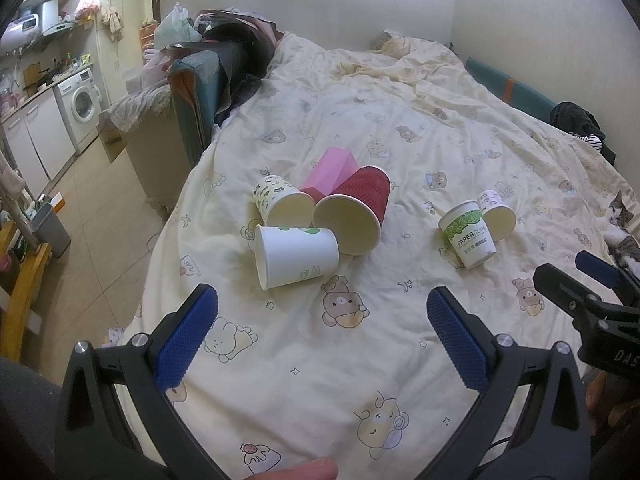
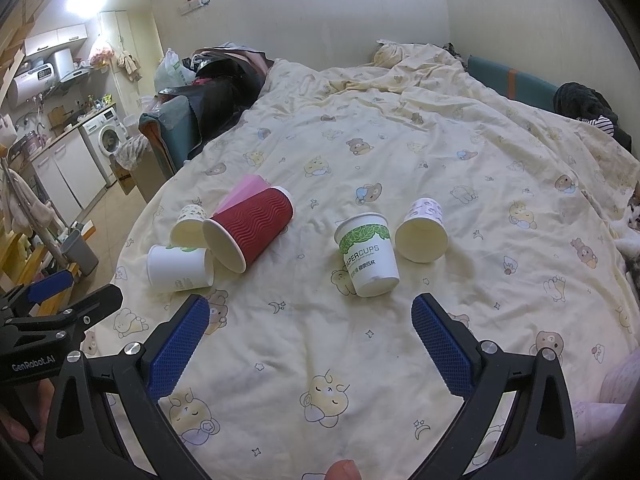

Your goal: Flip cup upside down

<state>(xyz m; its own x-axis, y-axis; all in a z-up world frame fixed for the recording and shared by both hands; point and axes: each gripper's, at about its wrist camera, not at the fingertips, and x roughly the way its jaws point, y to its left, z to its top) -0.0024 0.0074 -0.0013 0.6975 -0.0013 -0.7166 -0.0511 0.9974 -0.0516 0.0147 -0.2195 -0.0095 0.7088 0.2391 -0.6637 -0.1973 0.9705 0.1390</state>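
Note:
Several paper cups lie on a cream bear-print quilt (image 1: pixel 320 360). A red ribbed cup (image 1: pixel 356 212) lies on its side, mouth toward me, against a pink cup (image 1: pixel 330 170), a spotted cup (image 1: pixel 280 200) and a white cup (image 1: pixel 294 256). To the right, a white-and-green PAPERCUPS cup (image 1: pixel 468 234) stands upside down, with a small patterned cup (image 1: pixel 498 216) on its side beside it. They also show in the right wrist view: red cup (image 2: pixel 248 232), PAPERCUPS cup (image 2: pixel 370 254), patterned cup (image 2: pixel 422 234). My left gripper (image 1: pixel 320 312) and right gripper (image 2: pixel 310 320) are open and empty, short of the cups.
The quilt's left edge drops to a tiled floor with a grey bin (image 1: pixel 50 228). A cat (image 1: pixel 622 224) lies at the right edge. Piled bags and clothes (image 1: pixel 224 40) sit at the far left of the bed. Kitchen units and a washing machine (image 1: pixel 80 104) stand beyond.

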